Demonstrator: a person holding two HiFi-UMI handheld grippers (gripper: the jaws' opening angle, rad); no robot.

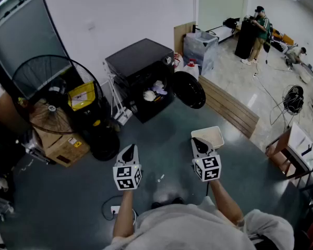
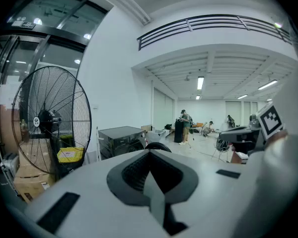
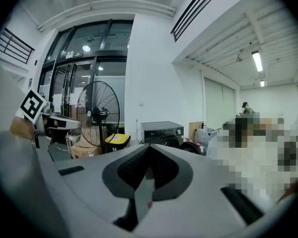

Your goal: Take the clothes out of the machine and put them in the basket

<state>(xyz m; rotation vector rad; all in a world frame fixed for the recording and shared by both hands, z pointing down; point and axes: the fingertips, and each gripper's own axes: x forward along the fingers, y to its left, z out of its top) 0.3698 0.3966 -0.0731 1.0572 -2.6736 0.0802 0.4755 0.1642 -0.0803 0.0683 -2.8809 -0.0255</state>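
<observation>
Left gripper (image 2: 150, 153): jaws are sitting together, tip to tip, nothing between them. Right gripper (image 3: 149, 148): same, jaws pressed shut and empty. Both are hovering side by side over the floor (image 1: 161, 132), angled slightly down, touching nothing.

Room for moving:
- Grey floor is lying open between the grippers and the machine (image 1: 138, 59).
- Machine is standing against the white wall, well apart from both grippers, front facing them.
- Fan (image 1: 47, 85) is crowding the machine's left side, with a cardboard box (image 1: 68, 150) at its foot.
- Wooden bench (image 1: 230, 107) is running along the right edge of the open floor.
- Machine door (image 1: 188, 89) is hanging wide open to the right, edge jutting into the path on that side.
- Basket (image 1: 208, 131) is sitting on the floor just ahead of the right gripper, tip near its rim, not touching.
- Clothes (image 1: 154, 91) are lying inside the drum, a pale bundle in the opening.

View differences:
- Only the head view is showing the basket and the clothes in the drum.
- Both gripper views are showing the machine's front and the fan at eye level, plus ceiling lights and an upper railing.
- Each gripper view is catching the other gripper's marker cube at its edge.
- A person (image 1: 258, 27) is standing far back right, seen in the head view and the left gripper view.
</observation>
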